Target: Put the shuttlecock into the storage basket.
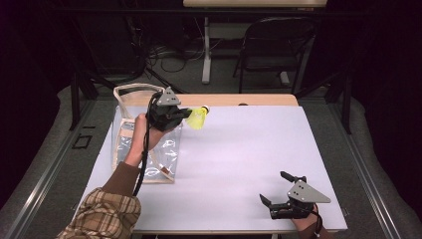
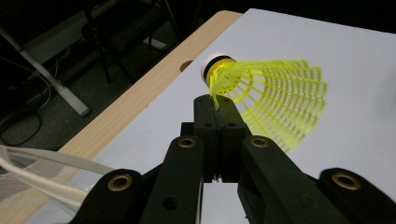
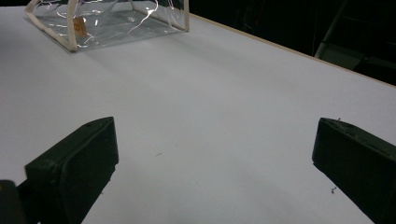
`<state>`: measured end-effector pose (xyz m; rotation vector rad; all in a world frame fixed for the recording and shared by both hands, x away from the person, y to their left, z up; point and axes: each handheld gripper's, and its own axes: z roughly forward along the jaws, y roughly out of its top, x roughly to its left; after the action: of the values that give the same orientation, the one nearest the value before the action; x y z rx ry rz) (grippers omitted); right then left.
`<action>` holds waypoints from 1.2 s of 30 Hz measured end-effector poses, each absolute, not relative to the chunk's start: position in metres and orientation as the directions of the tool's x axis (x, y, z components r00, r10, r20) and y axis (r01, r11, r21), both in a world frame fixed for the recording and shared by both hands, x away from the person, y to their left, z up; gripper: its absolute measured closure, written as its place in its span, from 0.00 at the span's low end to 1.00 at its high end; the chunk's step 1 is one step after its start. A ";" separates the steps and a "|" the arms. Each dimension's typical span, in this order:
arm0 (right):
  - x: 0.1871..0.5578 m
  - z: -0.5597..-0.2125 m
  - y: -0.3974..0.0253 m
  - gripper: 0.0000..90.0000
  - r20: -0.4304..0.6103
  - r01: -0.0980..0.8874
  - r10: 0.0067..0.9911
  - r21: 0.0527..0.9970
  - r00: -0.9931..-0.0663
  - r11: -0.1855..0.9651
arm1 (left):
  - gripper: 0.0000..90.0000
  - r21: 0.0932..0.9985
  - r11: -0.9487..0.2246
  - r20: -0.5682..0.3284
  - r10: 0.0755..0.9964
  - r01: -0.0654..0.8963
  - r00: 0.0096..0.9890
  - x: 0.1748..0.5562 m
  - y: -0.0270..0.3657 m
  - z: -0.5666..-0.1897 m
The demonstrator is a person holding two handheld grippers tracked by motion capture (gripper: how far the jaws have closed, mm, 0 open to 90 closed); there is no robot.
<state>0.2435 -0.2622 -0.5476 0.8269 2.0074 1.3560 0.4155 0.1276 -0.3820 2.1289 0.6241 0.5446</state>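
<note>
One yellow plastic mesh shuttlecock with a white cork tip (image 1: 198,117), near the far edge of the table. One clear plastic pouch with cream fabric trim and handle (image 1: 164,159), at the far left corner. Two black two-jaw grippers: the left gripper (image 1: 188,113) by the far left corner, the right gripper (image 1: 274,188) by the near right corner. One white-topped table with a wooden far edge (image 1: 259,149). One dark folding chair (image 1: 278,45) beyond the far edge.

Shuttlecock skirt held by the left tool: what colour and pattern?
Bright yellow open mesh skirt, with a white cork end; clearest in the left gripper view.
</note>
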 end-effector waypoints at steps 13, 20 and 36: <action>0.244 -0.548 -0.262 0.00 -0.117 0.177 0.757 0.939 -0.643 0.295 | 0.99 0.817 -0.524 0.168 0.617 0.242 0.769 0.421 0.133 -0.374; 0.244 -0.548 -0.262 0.00 -0.115 0.178 0.757 0.939 -0.643 0.294 | 0.99 0.823 -0.514 0.172 0.630 0.241 0.757 0.425 0.138 -0.368; 0.244 -0.548 -0.262 0.00 -0.112 0.183 0.758 0.938 -0.642 0.294 | 0.99 0.843 -0.482 0.172 0.662 0.239 0.729 0.428 0.152 -0.356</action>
<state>0.2441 -0.2622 -0.5483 0.8368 2.0122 1.3518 0.4283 0.1524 -0.3563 2.0587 0.6822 0.6149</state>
